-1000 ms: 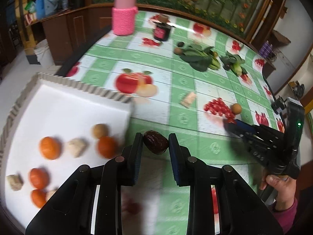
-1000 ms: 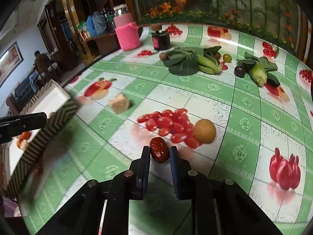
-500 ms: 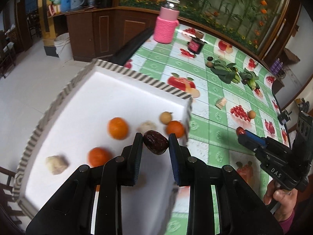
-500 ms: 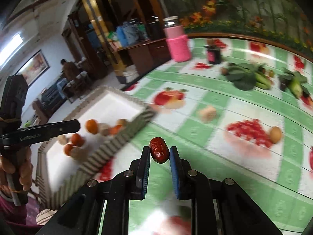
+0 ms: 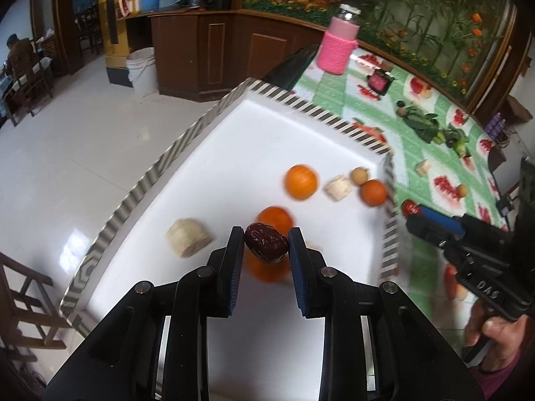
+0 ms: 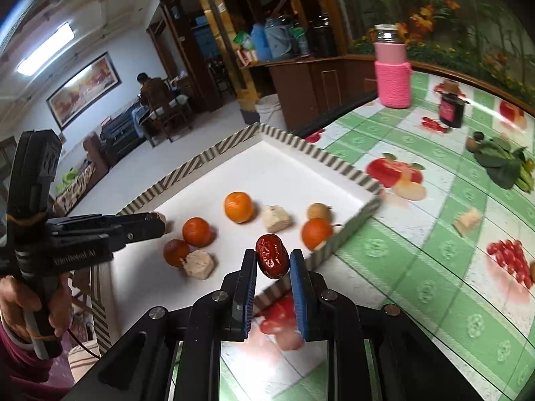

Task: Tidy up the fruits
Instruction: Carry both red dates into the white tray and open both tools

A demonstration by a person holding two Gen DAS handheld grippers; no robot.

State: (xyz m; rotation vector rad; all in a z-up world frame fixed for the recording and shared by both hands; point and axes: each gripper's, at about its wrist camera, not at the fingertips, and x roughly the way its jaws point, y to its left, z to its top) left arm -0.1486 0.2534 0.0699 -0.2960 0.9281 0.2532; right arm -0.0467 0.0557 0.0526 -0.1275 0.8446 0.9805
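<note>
With both claws clamped, each holds one red date. Left claw [image 5: 264, 245] grips a dark date [image 5: 266, 242] between its blue pads, hanging over the white tray [image 5: 294, 140], near its close end. Right claw [image 6: 273, 269] grips a brighter date [image 6: 272, 256], sitting over the tray's striped wall [image 6: 337, 240] on the worktop side, not yet fully inside.

In the tray, near to far from the right wrist view: beige chunk [image 6: 199, 264] touching an orange [image 6: 175, 252], second orange [image 6: 197, 231] just behind, third orange [image 6: 316, 233] by the striped wall, another beige chunk [image 6: 276, 218] mid-tray, fourth orange [image 6: 238, 206] beside it, small brown round fruit [image 6: 319, 211] near the wall. Motion blur on some.

Outside the tray on the green checked worktop [image 6: 434, 234]: one beige chunk [image 6: 468, 221] lying loose, well apart from the tray. Further out: leafy greens [image 6: 501, 163], a dark jar [image 6: 452, 108], a pink-sleeved bottle [image 6: 393, 73] near the far edge. Small tan fruit [image 5: 462, 189] shows in the left wrist view, on the printed cherries.

Person's hand [image 6: 36, 304] grips the left claw's handle; other hand [image 5: 498, 337] on the right one.
</note>
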